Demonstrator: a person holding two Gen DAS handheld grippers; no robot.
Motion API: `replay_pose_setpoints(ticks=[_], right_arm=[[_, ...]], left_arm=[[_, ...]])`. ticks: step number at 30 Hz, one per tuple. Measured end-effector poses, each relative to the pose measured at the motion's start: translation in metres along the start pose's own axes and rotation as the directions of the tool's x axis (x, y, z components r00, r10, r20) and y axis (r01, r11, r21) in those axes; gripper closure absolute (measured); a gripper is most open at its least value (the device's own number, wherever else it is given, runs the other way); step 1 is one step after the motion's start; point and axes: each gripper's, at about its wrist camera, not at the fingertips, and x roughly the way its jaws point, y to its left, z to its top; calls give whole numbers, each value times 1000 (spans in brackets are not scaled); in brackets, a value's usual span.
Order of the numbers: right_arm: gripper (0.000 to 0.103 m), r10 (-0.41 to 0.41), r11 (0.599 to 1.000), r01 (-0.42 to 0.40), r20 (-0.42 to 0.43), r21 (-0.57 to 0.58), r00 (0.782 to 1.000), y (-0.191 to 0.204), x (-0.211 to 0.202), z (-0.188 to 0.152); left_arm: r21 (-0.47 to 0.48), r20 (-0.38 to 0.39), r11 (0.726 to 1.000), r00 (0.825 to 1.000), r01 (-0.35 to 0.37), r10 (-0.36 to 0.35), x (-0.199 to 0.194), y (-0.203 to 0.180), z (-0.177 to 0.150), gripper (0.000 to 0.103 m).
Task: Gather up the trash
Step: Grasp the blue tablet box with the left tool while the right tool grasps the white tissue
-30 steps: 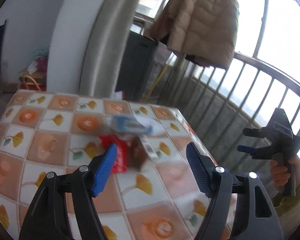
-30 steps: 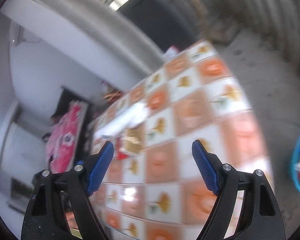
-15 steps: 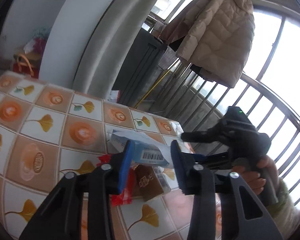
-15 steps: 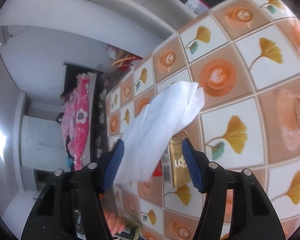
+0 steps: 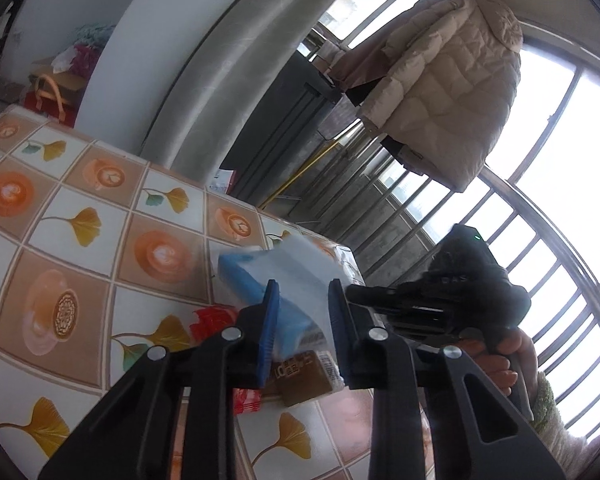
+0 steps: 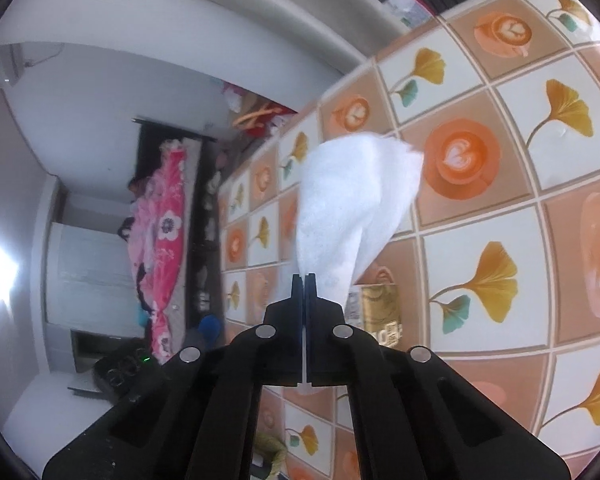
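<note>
My left gripper (image 5: 302,320) has its blue pads (image 5: 269,328) closing on a blue and white packet (image 5: 260,276), which tilts up off the tiled tablecloth (image 5: 80,240). Under it lie a red wrapper (image 5: 212,320) and a brown packet (image 5: 304,380). In the right wrist view my right gripper (image 6: 304,284) is shut on the lower end of a white tissue (image 6: 356,208), which stands up above the tablecloth (image 6: 500,240). A gold packet (image 6: 380,312) lies just right of its jaws. The left wrist view shows the right gripper's body (image 5: 440,300), held in a hand (image 5: 500,364).
A beige padded jacket (image 5: 440,80) hangs before the barred window (image 5: 540,240). A dark cabinet (image 5: 284,128) stands past the table's far edge, and a red basket (image 5: 48,96) sits on the floor at left. A bed with pink bedding (image 6: 160,240) lies beyond the table.
My left gripper moved in around the blue packet and its jaws narrowed onto it. The right gripper swung over to the white tissue and closed from wide open to shut on it.
</note>
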Motion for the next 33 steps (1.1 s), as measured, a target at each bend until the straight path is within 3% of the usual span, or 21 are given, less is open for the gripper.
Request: replay_pose_setpoints(ticks=[8,9,11,14,19,22,25,29,31,33], right_arm=[[103,133,990,-136,87,28,987,-10,-37,-16],[103,158,986,-162,98,30,983,-12,-41,-18],[103,191,979,-198,125,40,974,-17,-50,-22],[103,196,977,-206,163,46,967,-26,-66,-34],[103,167,982,-181,217,49,962,-42,-91,-58],[103,105,992,-121,249,48,963,-50,-100,-71],[103,65,995,-81,266,50,962,-62,-110,-83],[103,41,996,-62,274,68,961,-81,-118,-98],[103,39,995,-62,277,75,960,-88,-122,-100],[103,43,995,-68,286,79,957,-95,-126,-104]], left_arm=[[-76,-34,997,999,-18,15,1,10,3,76],[-83,-46,996,999,-20,16,3,11,4,72],[-93,-89,995,996,-31,22,12,9,5,52],[-102,-147,994,989,-45,30,26,7,4,39],[-203,-222,978,975,-53,7,51,9,11,23],[-247,-297,966,955,-82,5,75,7,19,20],[-218,-345,968,937,-128,46,94,-3,22,19],[-84,-429,971,888,-223,166,126,-24,18,18],[-32,-455,958,858,-284,239,140,-30,13,17],[5,-456,946,841,-325,291,149,-34,9,16]])
